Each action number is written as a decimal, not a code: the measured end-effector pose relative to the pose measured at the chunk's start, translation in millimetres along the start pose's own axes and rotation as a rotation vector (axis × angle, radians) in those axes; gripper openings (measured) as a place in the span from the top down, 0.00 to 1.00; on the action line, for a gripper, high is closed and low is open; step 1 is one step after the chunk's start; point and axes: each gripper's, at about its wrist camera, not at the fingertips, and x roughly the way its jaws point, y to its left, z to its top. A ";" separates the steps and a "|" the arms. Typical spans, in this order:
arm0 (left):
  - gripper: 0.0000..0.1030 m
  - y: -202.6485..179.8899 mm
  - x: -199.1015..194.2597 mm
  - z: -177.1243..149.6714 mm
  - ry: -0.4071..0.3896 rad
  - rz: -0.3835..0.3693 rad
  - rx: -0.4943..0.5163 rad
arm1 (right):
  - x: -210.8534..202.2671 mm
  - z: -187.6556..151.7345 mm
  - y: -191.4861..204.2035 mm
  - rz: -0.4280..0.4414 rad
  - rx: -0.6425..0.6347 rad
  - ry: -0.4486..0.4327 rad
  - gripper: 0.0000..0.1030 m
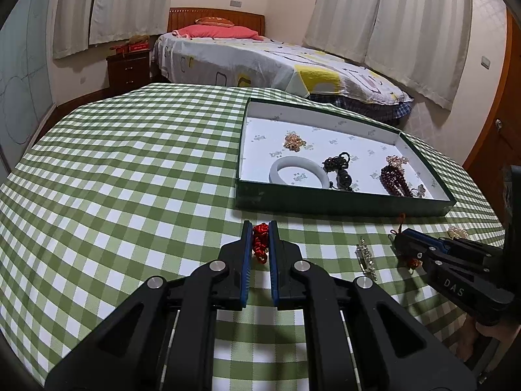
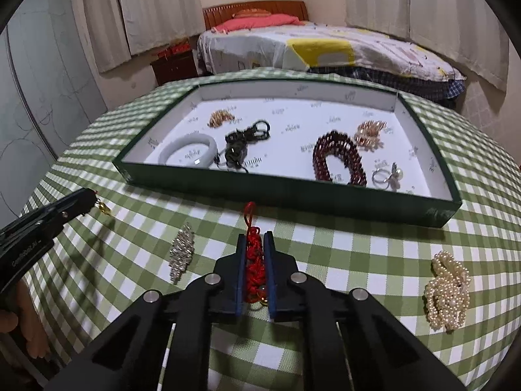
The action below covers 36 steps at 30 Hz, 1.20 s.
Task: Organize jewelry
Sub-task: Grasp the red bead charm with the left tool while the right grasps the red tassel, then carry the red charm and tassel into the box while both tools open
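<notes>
**Two red pieces in the grippers, tray waiting ahead**

On the green checked tablecloth [image 2: 342,254], the green tray [image 2: 293,192] lies just beyond both grippers, its white floor already carrying a pale bangle [image 2: 189,153], a dark corded pendant [image 2: 242,143], a garnet bead bracelet [image 2: 338,159], gold clusters and rings. Outside it, near the right edge, rests a pearl bunch [image 2: 449,290]; between the grippers lies a silver brooch [image 2: 181,255].

The step in hand looks like picking up loose pieces for the tray. The right gripper [image 2: 254,244] has its jaws pinched on a red knotted cord charm [image 2: 252,260], whose loop trails forward toward the tray wall. The left gripper [image 1: 260,231] has its jaws drawn close around a small red bead ornament [image 1: 260,242]; whether it is lifted clear of the cloth I cannot tell.

Both tools sit low and roughly level, pointing at the tray's near wall, the left one well to the side of the right. The next move probably calls for lifting over that wall and releasing onto a bare patch of the floor, clear of the pieces already there.
</notes>
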 end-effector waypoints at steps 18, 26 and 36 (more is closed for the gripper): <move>0.90 -26.3 -37.2 27.4 -0.123 -0.074 0.025 | -68.2 28.7 -5.1 0.001 0.010 -0.269 0.90; 0.90 -36.3 -46.4 49.4 -0.172 -0.113 0.027 | -83.2 44.1 -8.0 -0.004 0.008 -0.323 0.90; 0.90 -52.1 -40.6 77.4 -0.222 -0.132 0.058 | -82.8 70.8 -16.7 -0.021 -0.001 -0.368 0.90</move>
